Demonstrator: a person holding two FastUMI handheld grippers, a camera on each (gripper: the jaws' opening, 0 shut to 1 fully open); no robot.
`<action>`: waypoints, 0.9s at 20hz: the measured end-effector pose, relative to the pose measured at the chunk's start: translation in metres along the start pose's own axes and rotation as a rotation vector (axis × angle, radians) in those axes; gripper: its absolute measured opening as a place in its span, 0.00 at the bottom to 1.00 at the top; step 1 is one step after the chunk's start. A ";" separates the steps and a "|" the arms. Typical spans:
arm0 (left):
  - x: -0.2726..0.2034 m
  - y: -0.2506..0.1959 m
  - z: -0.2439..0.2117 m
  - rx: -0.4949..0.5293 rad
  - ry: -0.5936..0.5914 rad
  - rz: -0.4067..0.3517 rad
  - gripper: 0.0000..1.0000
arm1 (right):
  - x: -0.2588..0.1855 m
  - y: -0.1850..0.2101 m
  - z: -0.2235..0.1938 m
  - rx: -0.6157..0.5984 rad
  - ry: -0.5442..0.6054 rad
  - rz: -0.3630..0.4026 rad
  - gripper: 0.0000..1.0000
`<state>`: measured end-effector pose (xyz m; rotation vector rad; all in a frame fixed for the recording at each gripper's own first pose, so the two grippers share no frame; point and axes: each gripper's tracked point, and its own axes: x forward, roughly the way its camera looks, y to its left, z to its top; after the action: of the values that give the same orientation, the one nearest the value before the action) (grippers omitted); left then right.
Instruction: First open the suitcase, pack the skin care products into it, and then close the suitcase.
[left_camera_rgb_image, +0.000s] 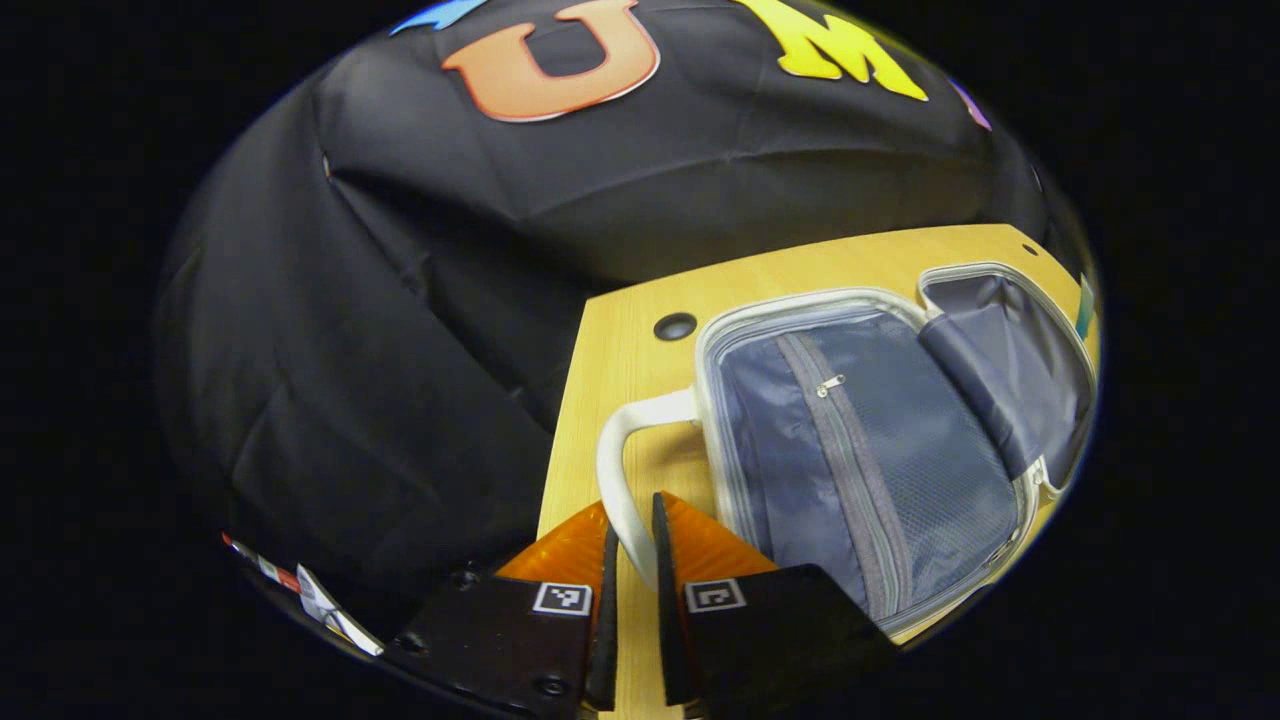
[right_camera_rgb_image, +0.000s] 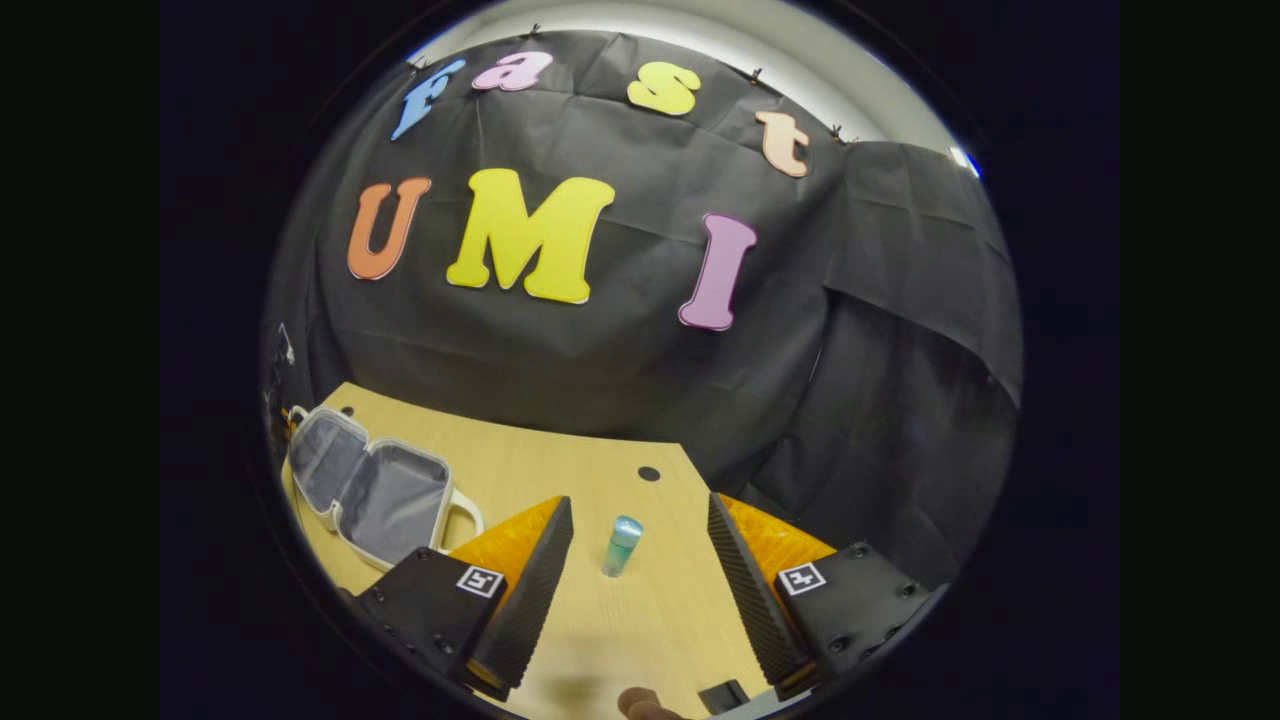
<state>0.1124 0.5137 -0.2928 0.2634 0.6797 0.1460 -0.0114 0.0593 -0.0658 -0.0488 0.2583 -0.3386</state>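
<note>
The small suitcase (left_camera_rgb_image: 870, 450) lies wide open on the wooden table (left_camera_rgb_image: 610, 370), its grey lining and a zipped mesh pocket showing. Its white handle (left_camera_rgb_image: 615, 450) curves back between my left gripper's fingers, and my left gripper (left_camera_rgb_image: 633, 517) is shut on that handle. In the right gripper view the same suitcase (right_camera_rgb_image: 370, 490) lies open at the far left. A small teal skin care bottle (right_camera_rgb_image: 622, 545) stands upright on the table (right_camera_rgb_image: 560, 460), just ahead of the gap between my fingers. My right gripper (right_camera_rgb_image: 640, 505) is open, with nothing touching its fingers.
A round cable hole (left_camera_rgb_image: 675, 326) sits near the table's back edge, and another hole (right_camera_rgb_image: 649, 473) lies behind the bottle. The black cloth wall rises right behind the table. A teal object (left_camera_rgb_image: 1085, 305) peeks in past the suitcase's far half.
</note>
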 end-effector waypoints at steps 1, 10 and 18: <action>0.001 -0.003 -0.005 -0.021 0.014 -0.004 0.26 | -0.002 0.000 -0.001 -0.003 0.000 0.003 0.81; -0.096 -0.032 0.081 -0.070 -0.247 -0.043 0.98 | 0.003 -0.007 -0.015 -0.032 -0.021 0.073 0.81; -0.192 -0.210 0.158 -0.037 -0.418 -0.221 0.99 | 0.027 -0.043 -0.022 -0.034 -0.050 0.158 0.81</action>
<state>0.0758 0.2401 -0.1200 0.1736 0.2864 -0.1066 -0.0067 0.0098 -0.0897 -0.0696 0.2169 -0.1761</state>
